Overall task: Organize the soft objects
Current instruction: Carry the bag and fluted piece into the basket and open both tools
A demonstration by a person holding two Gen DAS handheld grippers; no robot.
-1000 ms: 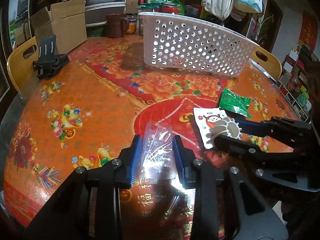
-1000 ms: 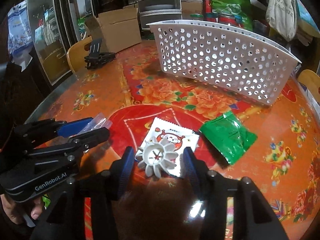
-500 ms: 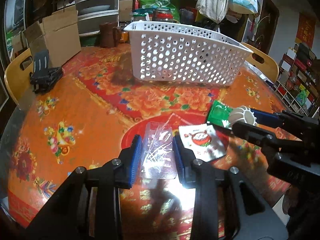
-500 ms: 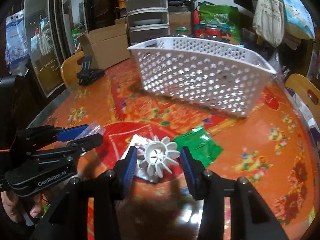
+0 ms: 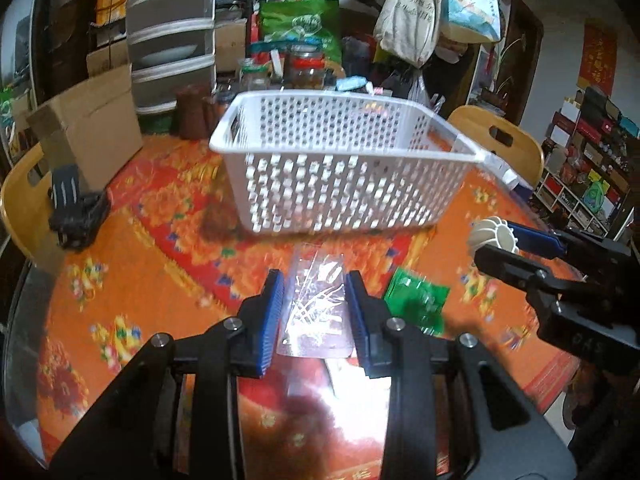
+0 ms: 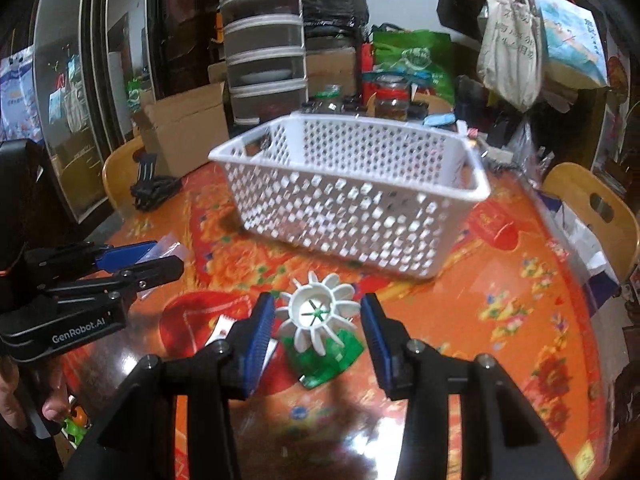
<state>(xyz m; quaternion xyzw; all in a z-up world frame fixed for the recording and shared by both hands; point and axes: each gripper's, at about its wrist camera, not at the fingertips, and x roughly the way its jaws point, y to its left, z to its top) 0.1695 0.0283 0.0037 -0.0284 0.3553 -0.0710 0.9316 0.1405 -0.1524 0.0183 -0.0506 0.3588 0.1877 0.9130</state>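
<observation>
While our left tongs (image 5: 314, 312) pinch the clear crinkly plastic packet (image 5: 316, 308) and our right tongs (image 6: 318, 330) the white ribbed plastic cup (image 6: 316, 314), both near the white perforated basket (image 5: 340, 176), we judge release over its rim comes next.

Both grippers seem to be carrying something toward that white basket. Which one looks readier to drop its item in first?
Probably the right gripper: its white flower-shaped piece sits nearer the white basket rim. The left gripper, holding a clear plastic packet, looks slightly farther back. It is close.
</observation>
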